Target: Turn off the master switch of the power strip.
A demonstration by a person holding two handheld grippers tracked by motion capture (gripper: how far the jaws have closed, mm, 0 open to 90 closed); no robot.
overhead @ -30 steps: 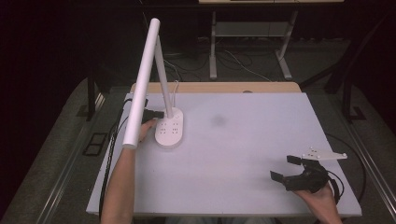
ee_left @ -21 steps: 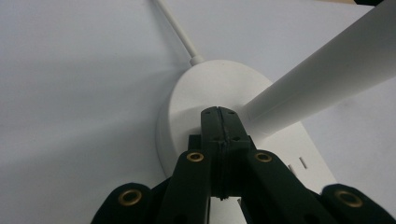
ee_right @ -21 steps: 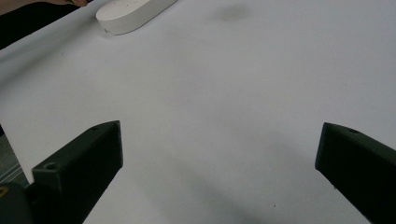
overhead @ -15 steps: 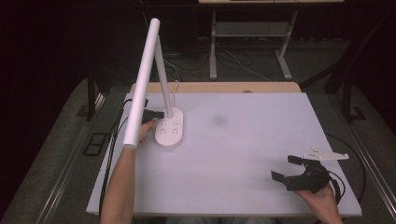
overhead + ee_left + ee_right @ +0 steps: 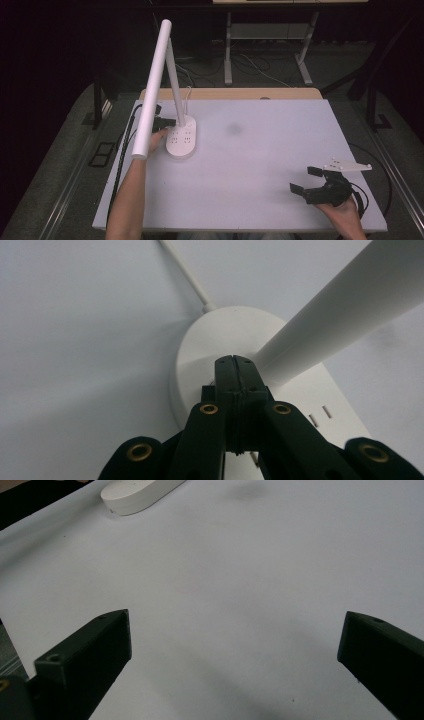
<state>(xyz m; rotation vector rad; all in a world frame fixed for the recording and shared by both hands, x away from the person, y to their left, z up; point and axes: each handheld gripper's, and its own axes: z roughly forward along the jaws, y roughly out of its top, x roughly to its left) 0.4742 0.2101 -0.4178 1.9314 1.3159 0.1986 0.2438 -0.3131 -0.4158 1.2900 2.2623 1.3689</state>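
Observation:
A white desk lamp stands at the table's left, with its oval base (image 5: 181,141) bearing small slots, a thin stem (image 5: 176,85) and a long bar head (image 5: 152,85) overhead. My left gripper (image 5: 172,122) is shut, its tips resting on top of the base beside the stem. In the left gripper view the joined jaws of my left gripper (image 5: 234,364) touch the base (image 5: 200,345) just left of the stem (image 5: 340,315). My right gripper (image 5: 301,179) stands open with nothing in it near the front right corner. In the right gripper view my right gripper (image 5: 232,650) spans bare table.
The white table (image 5: 260,150) has a faint dark smudge (image 5: 233,129) near its middle. A black cable (image 5: 125,145) runs along the left edge. The lamp's white cord (image 5: 185,275) leads away from the base. The lamp base (image 5: 135,495) shows far off.

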